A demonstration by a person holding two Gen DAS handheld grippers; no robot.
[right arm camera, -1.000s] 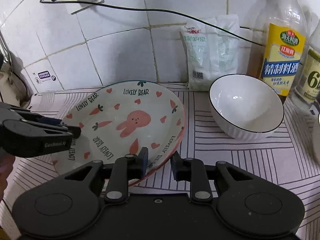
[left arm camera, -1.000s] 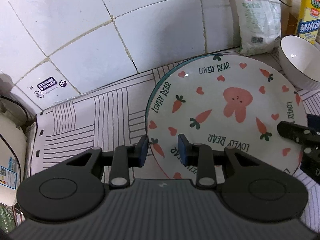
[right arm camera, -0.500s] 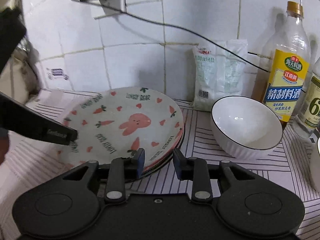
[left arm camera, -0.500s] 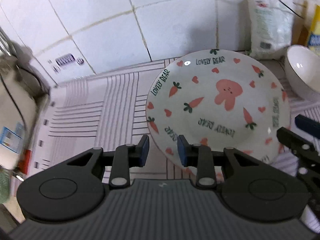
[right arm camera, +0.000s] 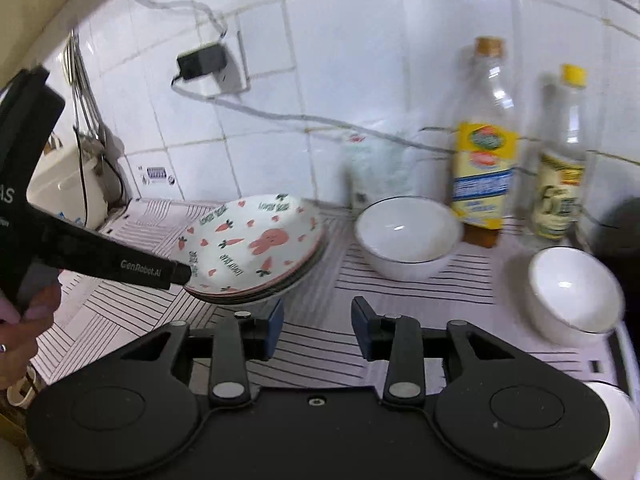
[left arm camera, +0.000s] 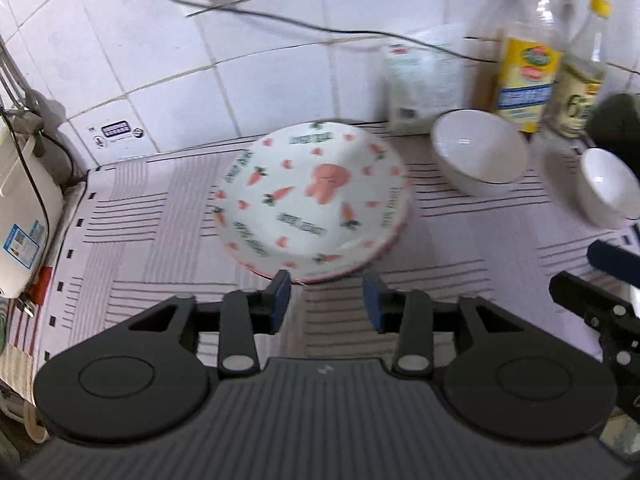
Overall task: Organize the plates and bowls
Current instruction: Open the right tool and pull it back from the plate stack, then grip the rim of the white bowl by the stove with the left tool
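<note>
Left tongs (left arm camera: 326, 300): blue-padded fingers spread apart, holding nothing, poised just off the near rim of the plate stack. Right tongs (right arm camera: 317, 326): fingers likewise spread and empty, above the striped mat, between the plate stack and the bowls. Rabbit plate (left arm camera: 312, 202): white, printed with a pink rabbit, carrots, hearts and lettering; it lies face up as the top piece of a stack of plates (right arm camera: 276, 282) whose rims show beneath it in the right wrist view; the stack rests on the table (left arm camera: 132, 236), which is covered by a striped mat. Large bowl (right arm camera: 408, 238): white with a dark rim, upright on the mat, just to the right of the stack. Small bowl (right arm camera: 572, 290): white, upright, further right, apart from the large bowl. Yellow-labelled bottle (right arm camera: 482, 152): clear, stands behind the large bowl against the tiled wall. Second bottle (right arm camera: 560, 168): yellow cap, beside the first. White packet (left arm camera: 420, 80): leans on the wall behind the plates. Power adapter (right arm camera: 202, 62): plugged into a wall socket, its cable running across the tiles.
</note>
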